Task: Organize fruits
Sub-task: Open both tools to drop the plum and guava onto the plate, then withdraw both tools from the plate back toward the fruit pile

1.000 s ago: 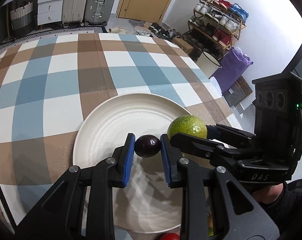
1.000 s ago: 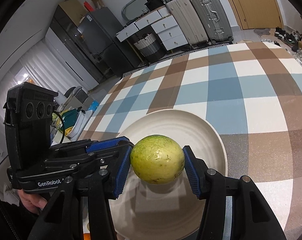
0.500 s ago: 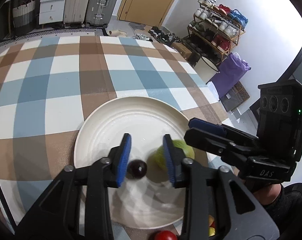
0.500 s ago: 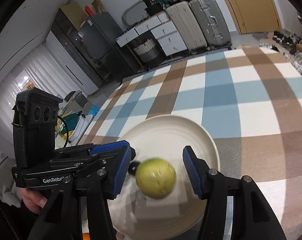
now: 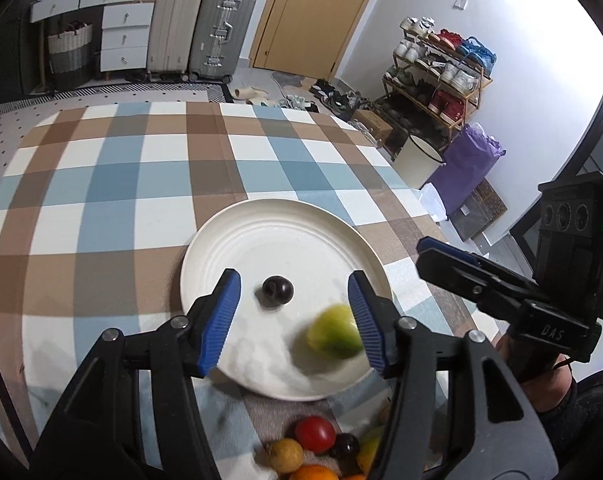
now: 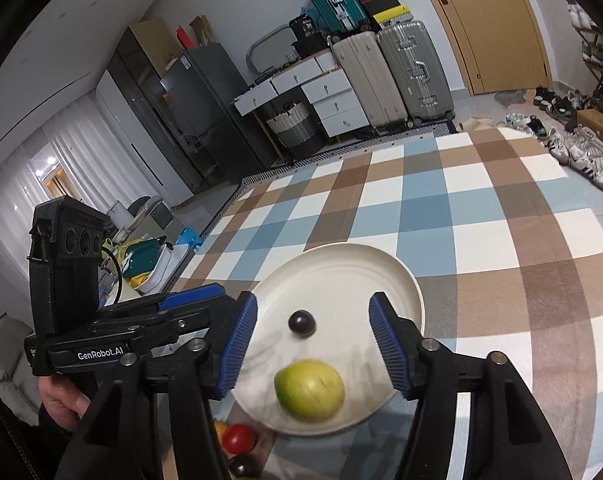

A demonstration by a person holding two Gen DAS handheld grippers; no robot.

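My left gripper [image 5: 293,316] is spreading its jaws with nothing pinched between the blue pads; my right gripper [image 6: 313,344] is widening too, also empty. Nearest me, past the plate's near rim, a heap of fruit [image 5: 317,446] lies on the checked tablecloth [image 5: 113,184]. On the white plate [image 5: 285,224], the yellow-green fruit [image 6: 309,391] lies blurred close to the near rim, and the small dark plum [image 5: 277,289] sits apart from it toward the middle. The table's far edge stays bare cloth.
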